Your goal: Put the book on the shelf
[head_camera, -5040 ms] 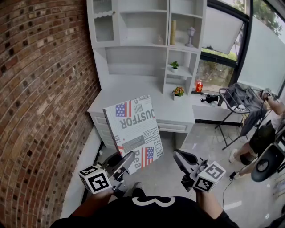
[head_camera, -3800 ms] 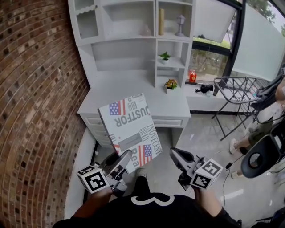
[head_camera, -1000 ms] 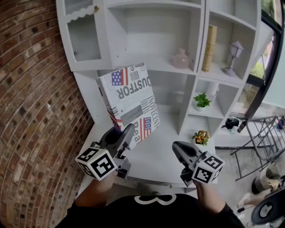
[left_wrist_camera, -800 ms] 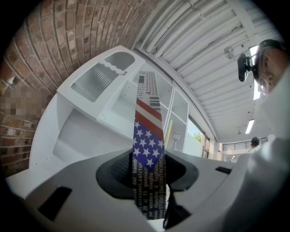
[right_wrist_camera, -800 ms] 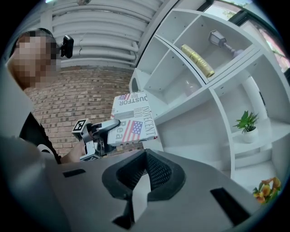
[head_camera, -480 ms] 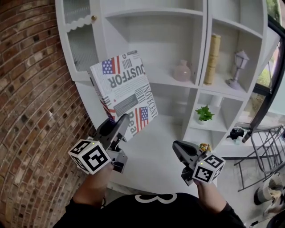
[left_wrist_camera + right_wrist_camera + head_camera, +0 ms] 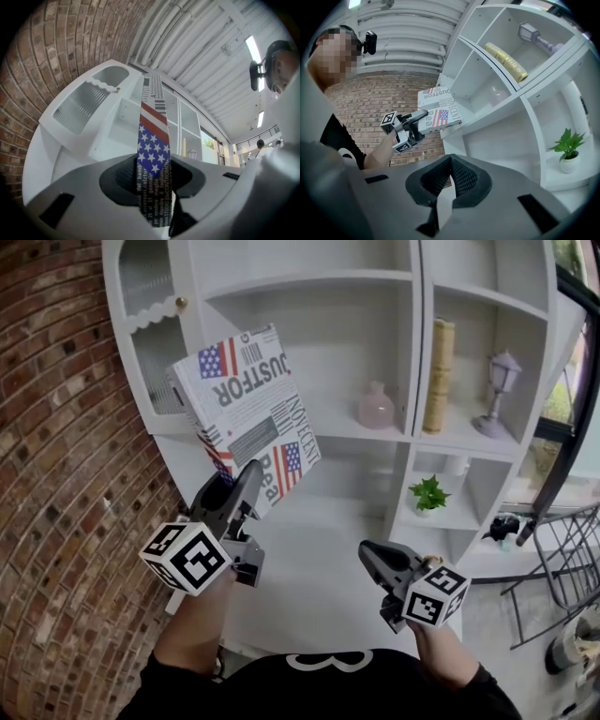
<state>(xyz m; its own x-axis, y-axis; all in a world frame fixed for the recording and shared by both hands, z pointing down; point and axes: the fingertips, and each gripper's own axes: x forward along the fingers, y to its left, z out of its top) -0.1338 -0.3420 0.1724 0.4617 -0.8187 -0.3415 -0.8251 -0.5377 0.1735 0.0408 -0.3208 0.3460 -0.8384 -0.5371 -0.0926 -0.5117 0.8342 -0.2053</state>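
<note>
Left gripper (image 7: 244, 488) is clamped partway closed on the bottom edge of the thin book with the newsprint-and-American-flag cover (image 7: 246, 399). Its own view shows the book's edge pinched right between the pads, so that's a solid hold. The book is up in the air, tilted, in front of the left side of the white wooden shelf unit (image 7: 309, 279), and it isn't resting on any board. Right gripper (image 7: 373, 559) has its jaws together with nothing in them and hangs lower on the right, well apart from the book. So I'd call it roughly halfway: pickup and lift are done, while sliding it in, setting it down and letting go are all left. For room, the wide middle cubby behind the book looks like the obvious spot. The small pink ceramic vase (image 7: 376, 407) sits at its right end, so the left part looks free. Things to watch are the board above it, the ribbed-glass cabinet door (image 7: 155, 292) on the left, and the red brick wall (image 7: 56, 446) just beyond that.
</note>
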